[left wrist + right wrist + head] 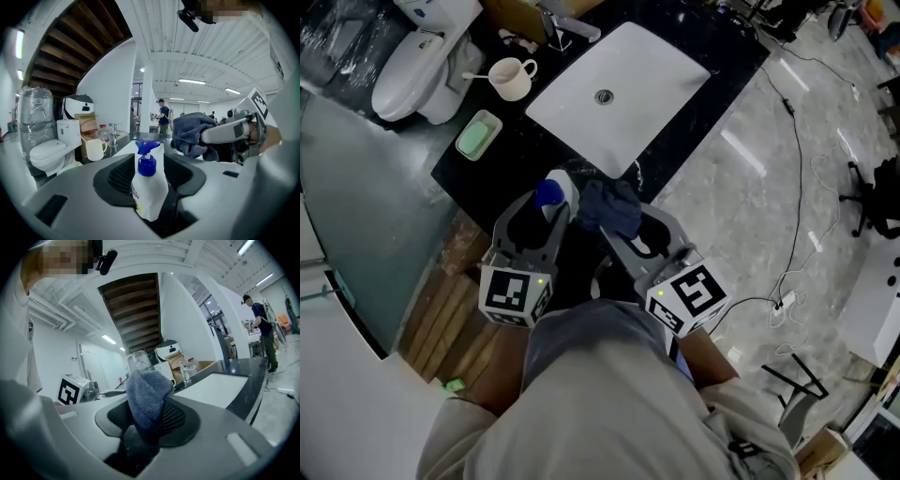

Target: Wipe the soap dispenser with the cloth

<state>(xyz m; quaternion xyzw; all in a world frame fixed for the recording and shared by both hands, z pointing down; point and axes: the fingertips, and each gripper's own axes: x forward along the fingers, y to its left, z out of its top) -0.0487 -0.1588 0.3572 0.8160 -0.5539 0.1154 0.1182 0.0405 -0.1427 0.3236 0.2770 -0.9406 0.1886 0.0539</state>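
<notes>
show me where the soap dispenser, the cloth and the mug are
soap dispenser (151,187): left gripper view, on the white bottle body below the blue pump
cloth (146,401): right gripper view, on the middle of the blue-grey fold
mug (514,86): head view, on its cream side wall

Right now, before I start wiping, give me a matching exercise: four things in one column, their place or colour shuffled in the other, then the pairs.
Things:
1. dispenser
2. cloth
3. mug
4. dish

Place or colour:
A. green, near the counter's edge
B. clamped in the right tongs
C. cream, beside the sink
D. blue pump, between the open left tongs

Pairs: 1-D, 2-B, 3-C, 4-A
</notes>
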